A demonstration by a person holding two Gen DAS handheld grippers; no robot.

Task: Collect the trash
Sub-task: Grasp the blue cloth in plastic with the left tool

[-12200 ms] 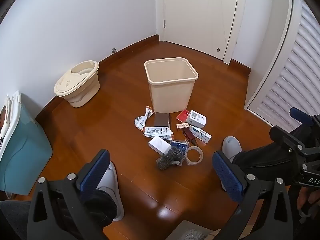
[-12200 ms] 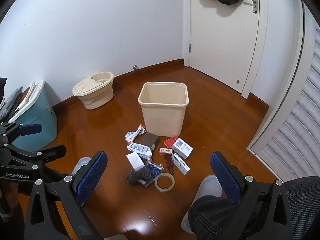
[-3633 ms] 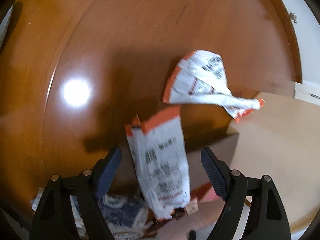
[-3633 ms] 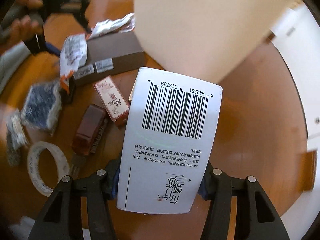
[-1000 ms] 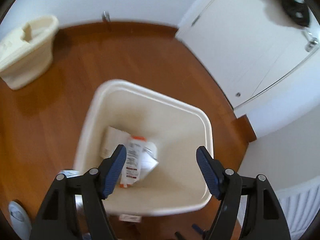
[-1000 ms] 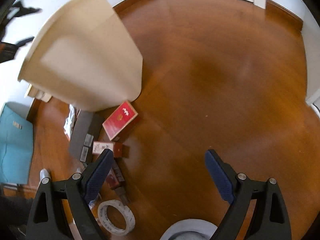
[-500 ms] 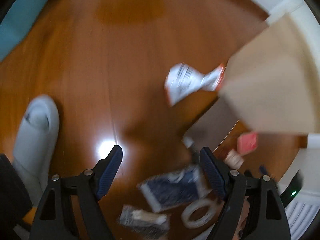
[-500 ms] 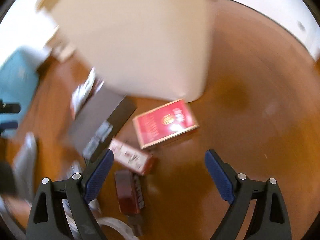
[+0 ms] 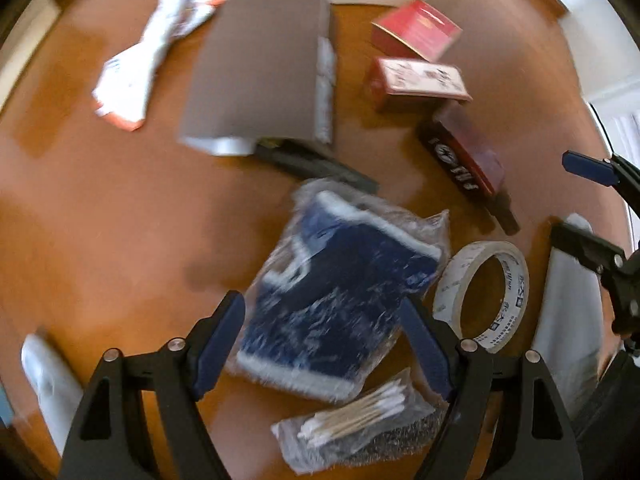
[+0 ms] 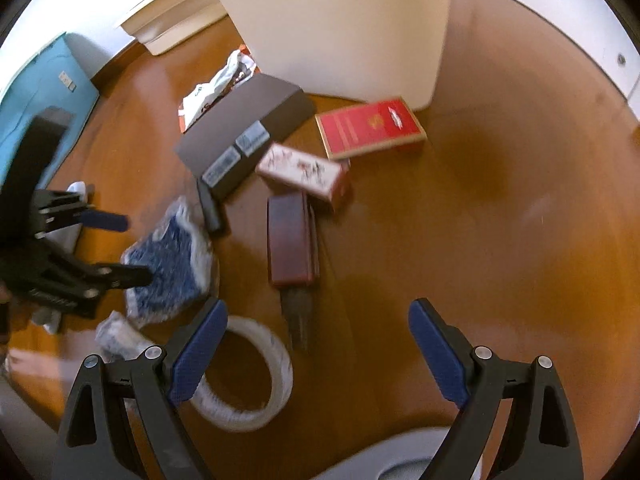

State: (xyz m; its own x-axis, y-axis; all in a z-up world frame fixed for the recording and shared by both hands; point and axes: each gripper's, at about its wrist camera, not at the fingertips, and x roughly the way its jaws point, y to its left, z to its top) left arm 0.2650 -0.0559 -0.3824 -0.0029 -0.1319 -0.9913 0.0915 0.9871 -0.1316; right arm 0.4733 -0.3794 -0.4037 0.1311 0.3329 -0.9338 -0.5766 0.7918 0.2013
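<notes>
Glossy brown wood floor carries scattered trash. Left gripper, jaws apart, straddles the navy item in crinkly clear plastic bag at frame centre; judged light, soft, slippery, best pinched across its width. Right gripper, jaws apart, empty. White tape roll print is unreadable.

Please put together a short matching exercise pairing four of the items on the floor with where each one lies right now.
Items:
1. red box
2. tape roll
3. blue packet
4. crumpled wrapper

Places:
A. between the open fingers of the left gripper
B. left of the grey-brown box
C. against the foot of the bin
D. right of the blue packet, beside the left gripper's right finger

Pairs: 1-C, 2-D, 3-A, 4-B
</notes>
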